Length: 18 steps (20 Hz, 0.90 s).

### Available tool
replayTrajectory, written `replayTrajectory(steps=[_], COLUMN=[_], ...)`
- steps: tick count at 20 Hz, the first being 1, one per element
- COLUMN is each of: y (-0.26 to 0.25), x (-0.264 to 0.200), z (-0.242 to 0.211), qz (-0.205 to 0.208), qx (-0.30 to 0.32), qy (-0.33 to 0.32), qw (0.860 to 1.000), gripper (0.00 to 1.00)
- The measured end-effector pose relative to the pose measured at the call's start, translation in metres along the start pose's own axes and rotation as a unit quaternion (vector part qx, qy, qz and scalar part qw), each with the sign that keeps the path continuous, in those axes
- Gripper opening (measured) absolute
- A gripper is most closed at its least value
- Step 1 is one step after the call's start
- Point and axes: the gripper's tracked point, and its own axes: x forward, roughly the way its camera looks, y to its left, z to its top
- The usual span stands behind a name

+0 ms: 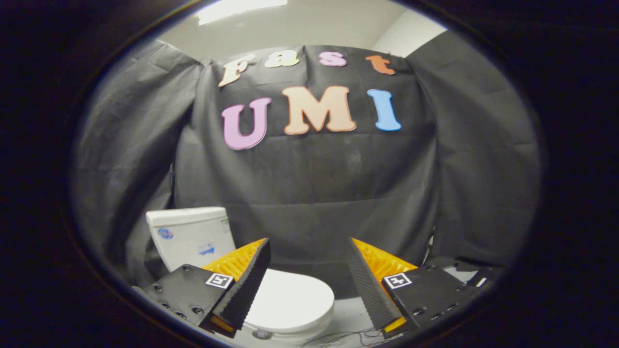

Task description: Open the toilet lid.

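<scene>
1. The gripper (308, 251) has its fingers (246, 285) spread wide apart, with nothing between them but open air and the cloth wall (309, 193) beyond.
2. The toilet (251, 280) sits low, below and ahead of the fingers, toward the left finger's side. That finger covers part of the bowl's near left edge.
3. The lid (290, 302) lies flat and closed on the bowl. Its rounded front edge shows in the gap between the fingers, closer to the left one, and the fingers do not touch it.
4. The tank (191, 237) stands upright behind the lid, against the cloth, just beyond the left finger's tip.
5. The toilet's long axis runs from the tank at the back left to the rounded front nearer the gap, so the front points toward the camera and a little to the right.
6. To the right of the bowl's front edge there is bare pale floor (346, 314), reaching to the right finger. A few thin cables (338, 336) lie on it near the base.
7. The cloth closes in the back and both sides; above it a pale ceiling (309, 24) shows.
</scene>
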Motion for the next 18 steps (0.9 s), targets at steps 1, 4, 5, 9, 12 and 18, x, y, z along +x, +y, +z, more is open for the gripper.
replayTrajectory(steps=[1,4,5,9,12,18], y=[-0.002,-0.011,-0.012,0.001,0.021,0.045], x=[0.004,0.012,0.013,0.012,0.011,-0.010], z=[0.004,0.005,-0.002,-0.029,-0.048,-0.096], qz=[-0.017,-0.094,-0.120,-0.181,-0.197,-0.246], qx=[0.015,0.053,0.060,0.099,0.145,0.248], qy=[-0.018,-0.050,-0.048,-0.031,-0.034,-0.029], qw=[1.000,0.993,0.990,0.978,0.969,0.937], gripper=[0.95,0.93,0.92,0.93,0.91,0.86])
